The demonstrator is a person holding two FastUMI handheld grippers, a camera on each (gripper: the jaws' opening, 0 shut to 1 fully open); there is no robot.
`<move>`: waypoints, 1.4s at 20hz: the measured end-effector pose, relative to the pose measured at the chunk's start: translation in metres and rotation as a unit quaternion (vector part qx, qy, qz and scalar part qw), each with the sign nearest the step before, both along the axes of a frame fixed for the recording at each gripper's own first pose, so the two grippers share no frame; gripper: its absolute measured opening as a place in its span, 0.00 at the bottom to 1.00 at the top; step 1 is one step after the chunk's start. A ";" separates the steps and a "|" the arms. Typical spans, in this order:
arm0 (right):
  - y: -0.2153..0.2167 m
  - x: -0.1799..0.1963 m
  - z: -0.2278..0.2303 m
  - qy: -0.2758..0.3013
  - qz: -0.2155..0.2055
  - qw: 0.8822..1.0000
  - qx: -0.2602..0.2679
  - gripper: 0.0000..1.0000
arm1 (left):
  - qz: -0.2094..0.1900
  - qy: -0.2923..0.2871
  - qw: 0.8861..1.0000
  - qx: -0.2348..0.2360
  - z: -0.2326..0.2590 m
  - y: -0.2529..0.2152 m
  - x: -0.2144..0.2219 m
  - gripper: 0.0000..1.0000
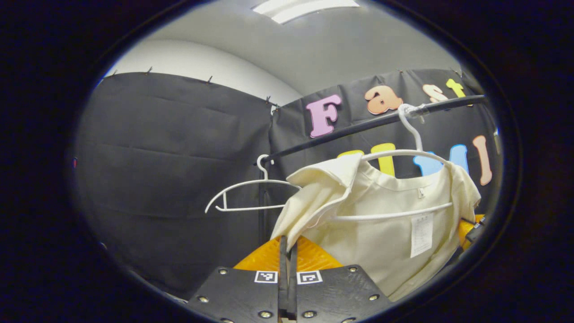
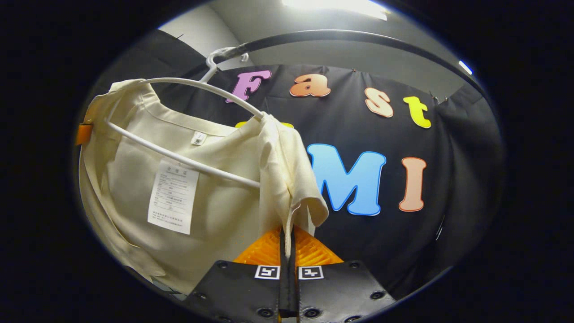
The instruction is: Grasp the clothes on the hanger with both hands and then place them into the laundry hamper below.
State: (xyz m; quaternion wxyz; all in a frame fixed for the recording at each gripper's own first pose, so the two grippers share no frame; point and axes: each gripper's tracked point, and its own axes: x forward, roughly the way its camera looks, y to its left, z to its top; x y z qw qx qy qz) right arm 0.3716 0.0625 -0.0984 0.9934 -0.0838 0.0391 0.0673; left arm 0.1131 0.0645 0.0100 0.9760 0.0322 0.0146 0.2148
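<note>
In the left gripper view my left claw (image 1: 287, 244) pinches the shirt (image 1: 381, 224) by its near sleeve; it hangs on a hanger (image 1: 406, 154) from the rail (image 1: 358, 125), right of an empty hanger (image 1: 251, 195). In the right gripper view my right claw (image 2: 287, 237) nips the other sleeve of the shirt (image 2: 215, 211). It looks light, limp cloth, best gripped near the shoulders.

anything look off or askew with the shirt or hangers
The shirt hangs inside out, its care label showing, and sits lopsided on its hanger: both sleeves are pinched and pulled by the shut grippers. A second hanger hangs bare beside it.
</note>
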 end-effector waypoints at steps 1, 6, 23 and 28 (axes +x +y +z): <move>-0.008 0.001 0.006 -0.010 -0.009 1.000 0.010 0.01 | 0.005 -0.006 1.000 0.011 0.009 0.002 -0.006 0.00; -0.031 0.002 0.033 -0.038 -0.037 0.998 0.035 0.01 | 0.050 -0.068 0.994 0.070 0.088 0.031 -0.024 0.00; -0.018 -0.016 0.045 -0.052 -0.001 0.998 0.042 0.01 | -0.061 0.040 0.996 -0.060 -0.015 -0.026 0.002 0.89; -0.017 -0.016 0.045 -0.054 0.004 0.998 0.042 0.01 | -0.040 0.103 0.991 -0.081 -0.073 -0.013 0.026 0.90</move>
